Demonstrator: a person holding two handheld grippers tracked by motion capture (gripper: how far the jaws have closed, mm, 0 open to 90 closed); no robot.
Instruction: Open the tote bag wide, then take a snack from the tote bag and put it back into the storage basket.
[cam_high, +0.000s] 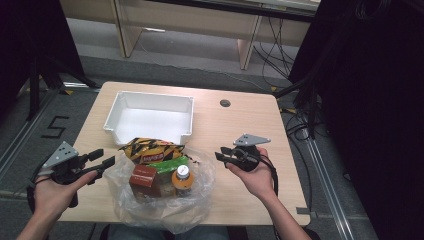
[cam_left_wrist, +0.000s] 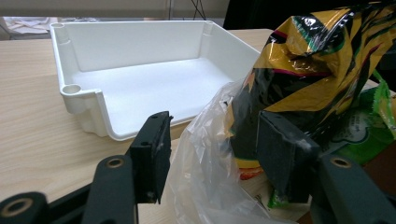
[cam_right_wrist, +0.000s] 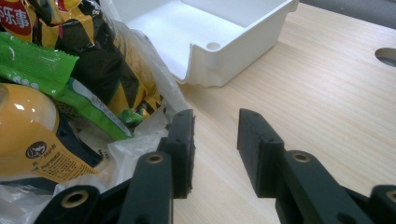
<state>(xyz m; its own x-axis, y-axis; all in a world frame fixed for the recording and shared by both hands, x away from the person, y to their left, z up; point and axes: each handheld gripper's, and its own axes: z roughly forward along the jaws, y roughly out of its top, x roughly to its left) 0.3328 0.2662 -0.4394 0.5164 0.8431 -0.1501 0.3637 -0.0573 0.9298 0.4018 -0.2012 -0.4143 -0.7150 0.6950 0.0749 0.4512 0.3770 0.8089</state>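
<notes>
A clear plastic bag (cam_high: 165, 202) lies at the table's front middle. It holds a yellow-and-black snack bag (cam_high: 152, 149), a green packet (cam_high: 167, 164), a brown box (cam_high: 144, 177) and an orange-capped bottle (cam_high: 183, 176). My left gripper (cam_high: 104, 157) sits at the bag's left edge. In the left gripper view it (cam_left_wrist: 210, 149) stands open with loose plastic (cam_left_wrist: 205, 177) and the snack bag (cam_left_wrist: 317, 70) between its jaws, unpressed. My right gripper (cam_high: 220, 153) is open just right of the bag. In the right gripper view it (cam_right_wrist: 215, 140) has bare table between the jaws, one jaw against the plastic beside the bottle (cam_right_wrist: 28, 135).
An empty white tray (cam_high: 155, 95) stands behind the bag, toward the back left; its corner shows in both gripper views (cam_left_wrist: 70, 88) (cam_right_wrist: 212, 46). A round cable hole (cam_high: 225, 103) is at the table's back right. Dark curtains and cables flank the table.
</notes>
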